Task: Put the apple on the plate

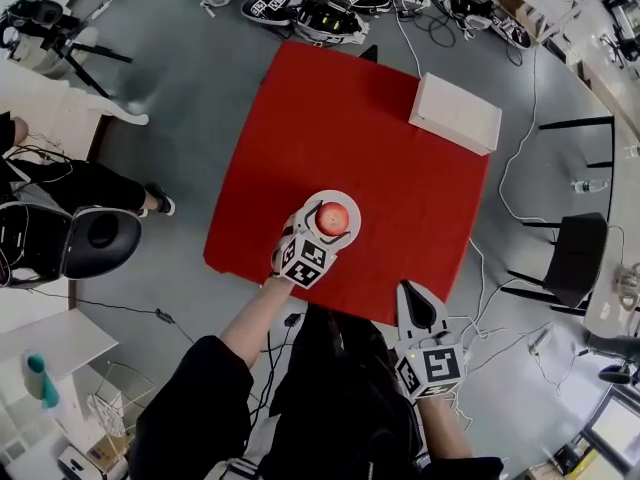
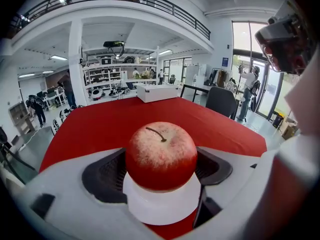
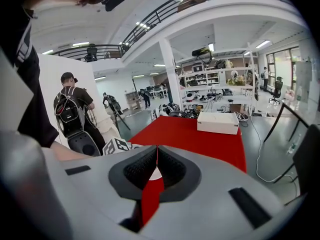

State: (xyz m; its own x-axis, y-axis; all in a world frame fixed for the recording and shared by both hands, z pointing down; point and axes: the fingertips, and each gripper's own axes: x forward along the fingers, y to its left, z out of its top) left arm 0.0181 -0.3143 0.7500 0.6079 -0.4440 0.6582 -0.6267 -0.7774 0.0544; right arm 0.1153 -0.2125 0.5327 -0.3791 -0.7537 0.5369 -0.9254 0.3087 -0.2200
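A red apple [image 1: 334,217] with a short stem rests over a small white plate [image 1: 352,206] near the front of the red table. My left gripper [image 1: 322,231] reaches in from the near side. In the left gripper view its dark pads [image 2: 102,176] press both sides of the apple [image 2: 161,154], and the plate [image 2: 160,210] shows just under it, so the left gripper [image 2: 160,166] is shut on the apple. My right gripper [image 1: 408,291] hangs at the table's front right edge, shut and empty; in its own view, the right gripper [image 3: 156,156] has its pads meeting.
A white box [image 1: 455,114] lies at the far right corner of the red table [image 1: 340,118]. A black chair [image 1: 577,258] stands right of it, a black seat [image 1: 95,240] at the left. Cables and gear litter the floor beyond. A person with a backpack [image 3: 73,111] stands far left.
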